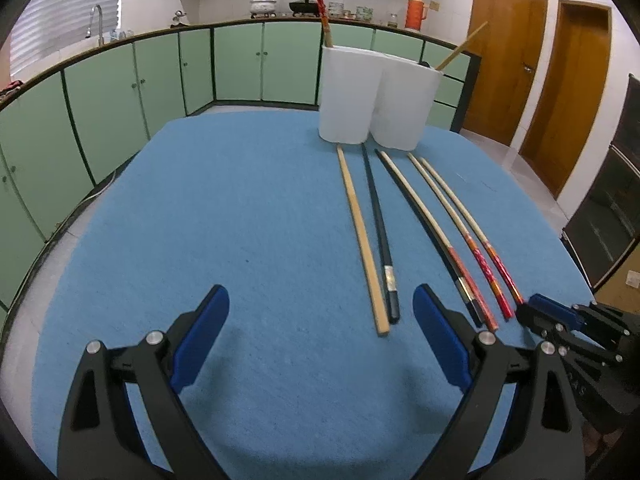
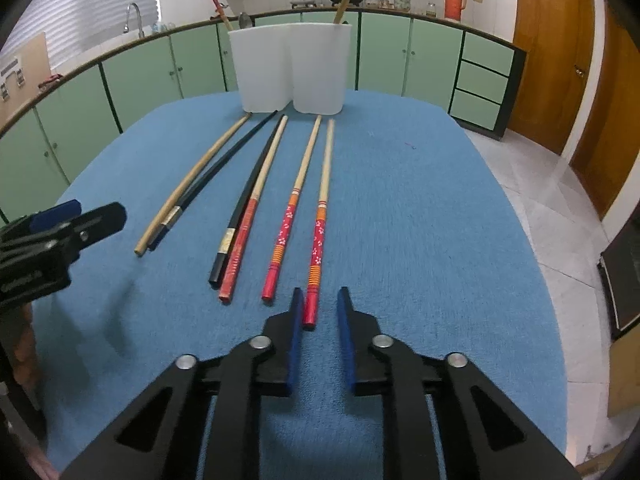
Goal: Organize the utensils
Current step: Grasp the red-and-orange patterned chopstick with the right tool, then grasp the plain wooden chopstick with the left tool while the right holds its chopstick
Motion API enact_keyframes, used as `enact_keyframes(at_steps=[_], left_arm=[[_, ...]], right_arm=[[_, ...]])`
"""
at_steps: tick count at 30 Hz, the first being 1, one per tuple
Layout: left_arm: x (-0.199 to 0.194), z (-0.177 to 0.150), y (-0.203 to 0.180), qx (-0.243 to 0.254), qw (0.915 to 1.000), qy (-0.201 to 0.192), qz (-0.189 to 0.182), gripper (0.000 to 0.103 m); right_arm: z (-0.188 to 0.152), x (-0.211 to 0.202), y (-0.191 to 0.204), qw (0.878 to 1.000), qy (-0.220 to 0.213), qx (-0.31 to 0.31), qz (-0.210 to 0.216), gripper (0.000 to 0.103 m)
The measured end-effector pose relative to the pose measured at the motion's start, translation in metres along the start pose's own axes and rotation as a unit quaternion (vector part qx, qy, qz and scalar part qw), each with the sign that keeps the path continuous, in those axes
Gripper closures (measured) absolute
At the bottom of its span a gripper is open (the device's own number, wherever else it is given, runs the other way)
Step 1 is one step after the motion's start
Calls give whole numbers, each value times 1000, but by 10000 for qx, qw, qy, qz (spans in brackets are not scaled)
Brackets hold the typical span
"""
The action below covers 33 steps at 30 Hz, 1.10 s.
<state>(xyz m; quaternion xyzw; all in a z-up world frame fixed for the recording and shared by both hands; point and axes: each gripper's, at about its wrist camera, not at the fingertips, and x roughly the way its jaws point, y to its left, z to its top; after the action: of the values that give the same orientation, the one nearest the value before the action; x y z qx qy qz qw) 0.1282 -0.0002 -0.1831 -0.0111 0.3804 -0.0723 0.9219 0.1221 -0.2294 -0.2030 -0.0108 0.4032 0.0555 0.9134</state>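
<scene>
Several chopsticks lie side by side on the blue table mat [image 1: 240, 200]: a plain wooden one [image 2: 192, 184], two black ones [image 2: 216, 176], and three with red handles [image 2: 280, 236]. A white two-compartment holder [image 2: 294, 72] stands at the far edge, with a red-handled chopstick [image 1: 320, 4] in its left part and a wooden one [image 1: 460, 48] in its right. My right gripper [image 2: 318, 300] is open, its fingers on either side of the red end of the rightmost chopstick [image 2: 316, 256]. My left gripper [image 1: 320, 304] is wide open and empty above the mat, left of the chopsticks.
Green cabinets [image 1: 240, 64] with a counter, sink tap [image 1: 96, 20] and pots run behind the table. Wooden doors [image 1: 504, 52] stand at the right. The mat's right edge drops to a tiled floor [image 2: 540, 184].
</scene>
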Motion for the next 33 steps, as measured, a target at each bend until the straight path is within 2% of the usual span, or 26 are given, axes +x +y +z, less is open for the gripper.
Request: enact_keyframes(at_steps=[1, 3, 7, 17, 21, 24, 33], left_arm=[[1, -1, 0, 13, 10000, 41, -34, 13], [6, -3, -3, 64, 9997, 220, -63, 13], [19, -6, -1, -14, 9984, 550, -104, 31], [24, -4, -9, 109, 9980, 616, 59, 33], [23, -3, -6, 2, 9981, 599, 167, 43], [21, -1, -3, -79, 9980, 580, 247, 44], [21, -2, -12, 60, 9982, 577, 153, 45]], right_arm=[[1, 0, -2, 10000, 0, 47, -18, 97], [1, 0, -7, 9998, 5, 172, 23, 97], [1, 0, -10, 9998, 5, 217, 52, 97], [1, 1, -10, 9997, 9, 241, 82, 97], [1, 0, -11, 9996, 10, 250, 92, 97], [1, 1, -10, 9996, 9, 250, 94, 97], [1, 1, -10, 9996, 10, 259, 99, 97]])
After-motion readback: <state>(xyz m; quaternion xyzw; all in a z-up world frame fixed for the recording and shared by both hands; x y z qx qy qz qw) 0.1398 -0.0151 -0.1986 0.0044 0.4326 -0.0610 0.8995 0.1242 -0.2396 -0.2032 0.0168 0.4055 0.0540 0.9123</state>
